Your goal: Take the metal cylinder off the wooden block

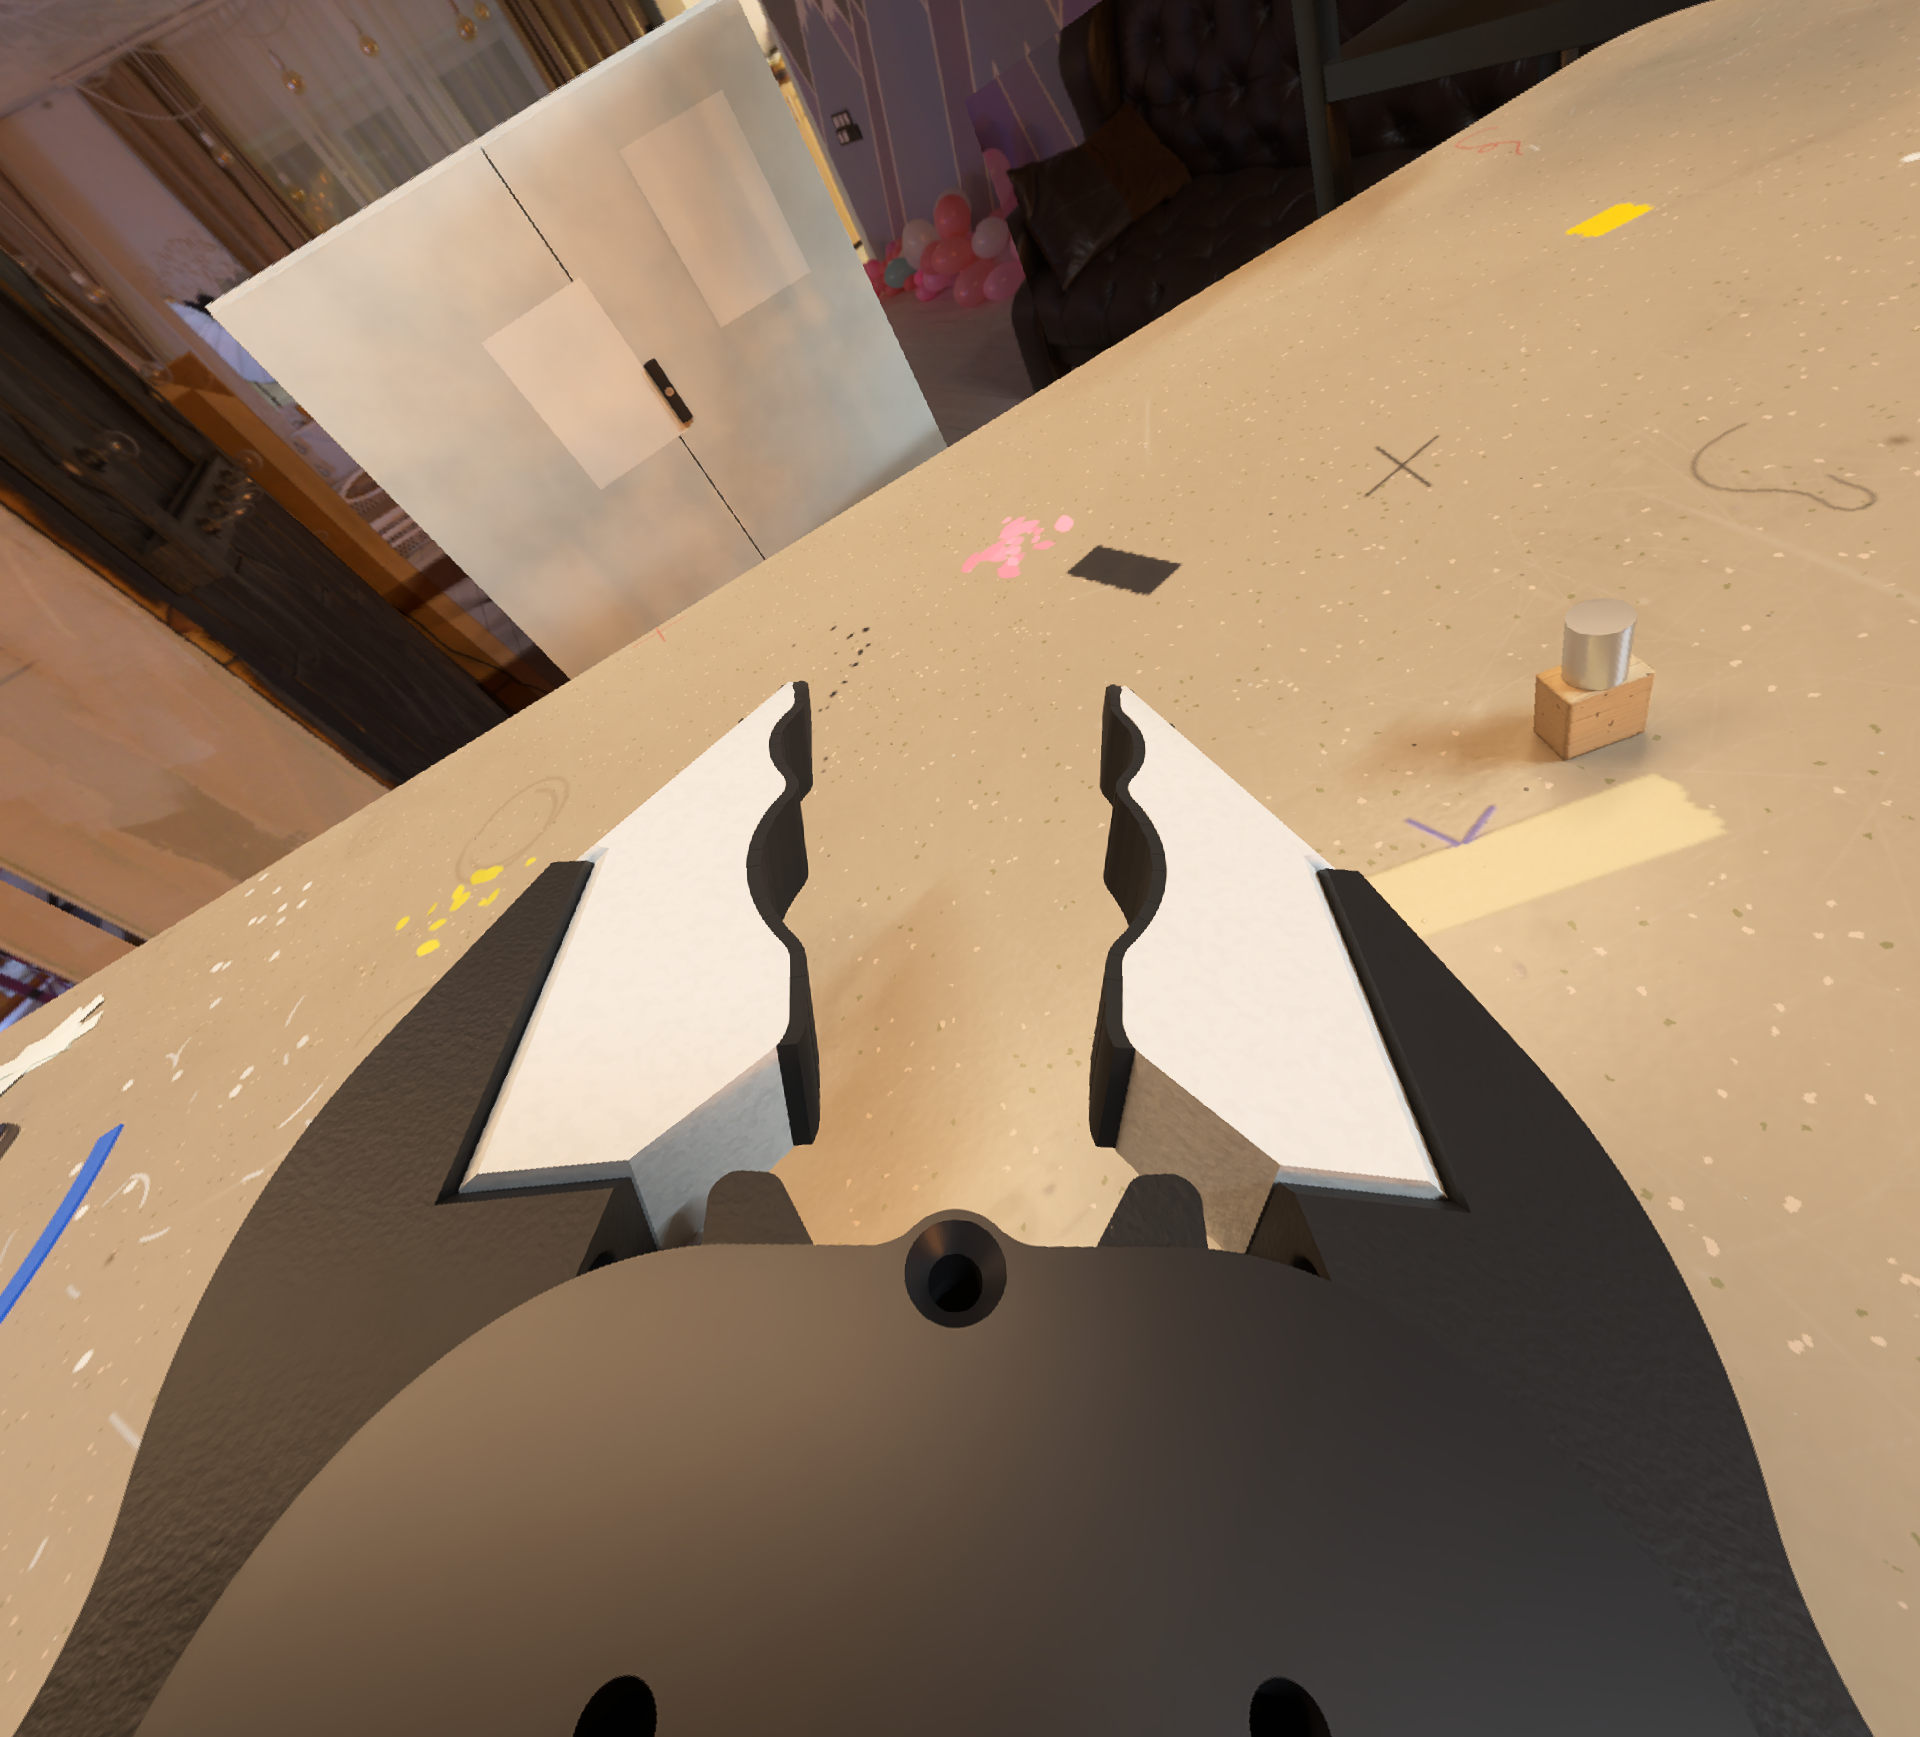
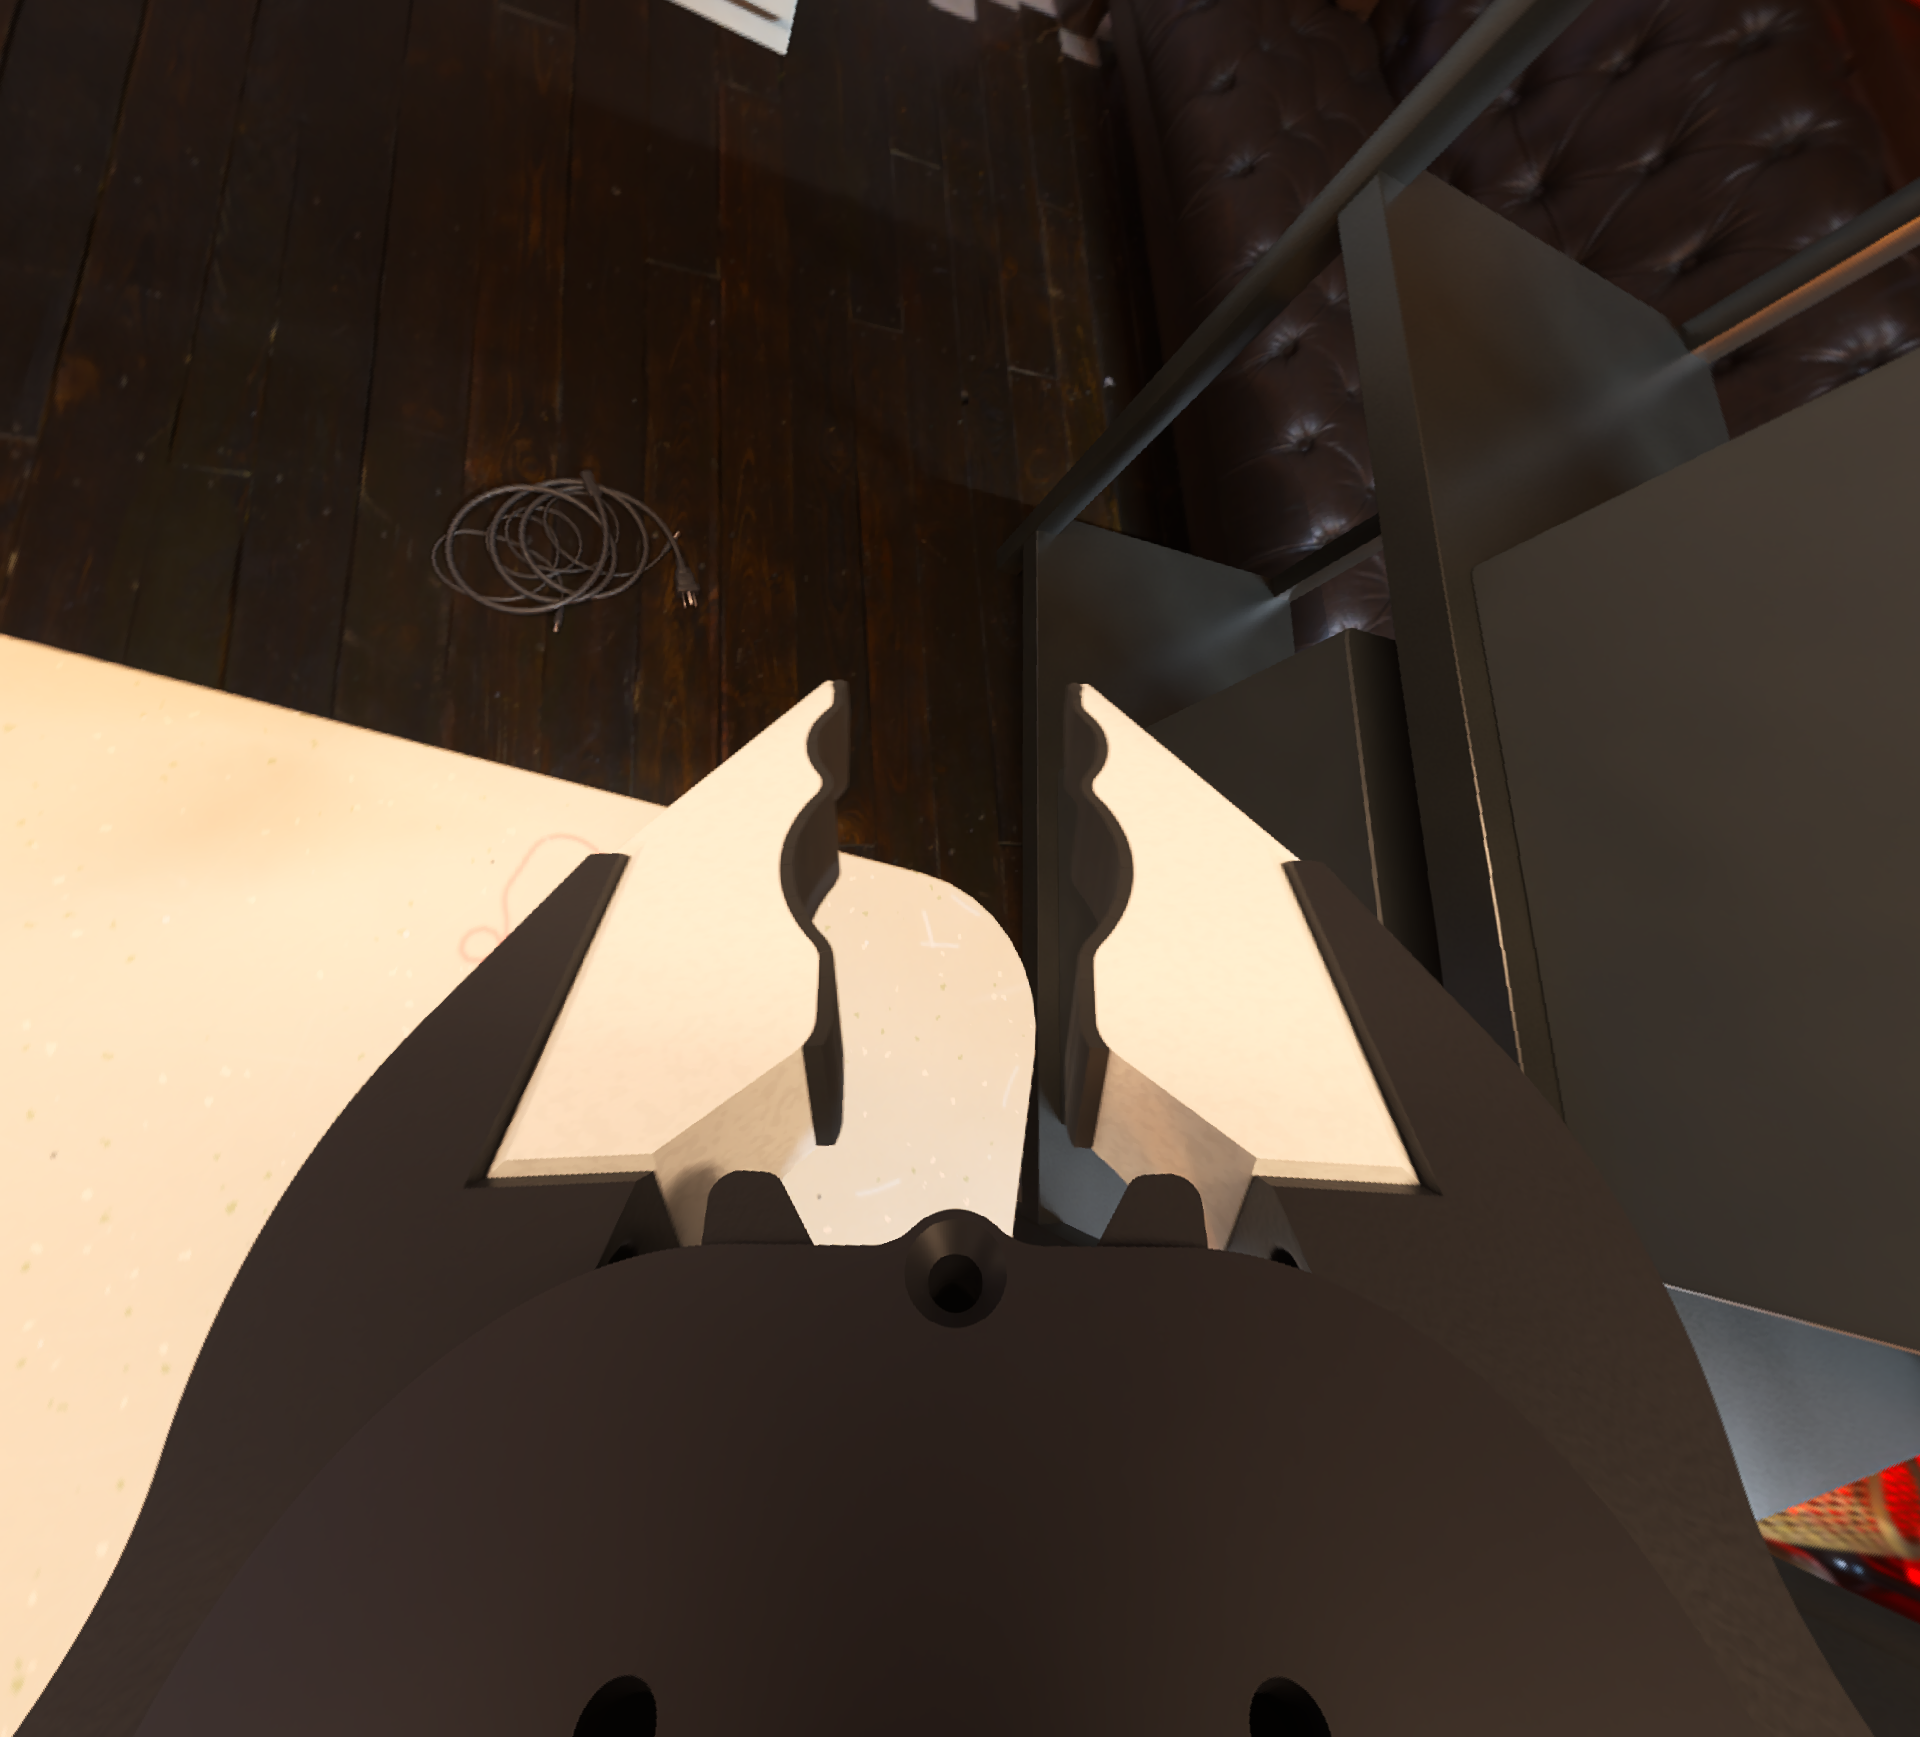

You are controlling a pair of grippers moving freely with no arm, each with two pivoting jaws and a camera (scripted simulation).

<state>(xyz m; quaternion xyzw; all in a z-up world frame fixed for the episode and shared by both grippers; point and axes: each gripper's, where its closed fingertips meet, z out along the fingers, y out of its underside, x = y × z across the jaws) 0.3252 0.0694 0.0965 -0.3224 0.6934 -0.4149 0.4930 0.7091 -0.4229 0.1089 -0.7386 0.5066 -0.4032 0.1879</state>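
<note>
A shiny metal cylinder (image 1: pixel 1597 644) stands upright on a small wooden block (image 1: pixel 1593 712) on the beige table (image 1: pixel 1247 752), at the right of the left wrist view. My left gripper (image 1: pixel 954 700) is open and empty above the table, well to the left of the block and nearer the camera. My right gripper (image 2: pixel 954 700) is open and empty; it hangs over a rounded corner of the table (image 2: pixel 208 908) and looks down at the floor. The cylinder and block do not show in the right wrist view.
The table bears paint spots, pen marks, a dark patch (image 1: pixel 1124 567), a yellow tape bit (image 1: pixel 1607 219) and a pale tape strip (image 1: pixel 1558 840). A dark metal shelf frame (image 2: pixel 1558 752) stands right of the table corner. A coiled cable (image 2: pixel 556 553) lies on the dark wooden floor.
</note>
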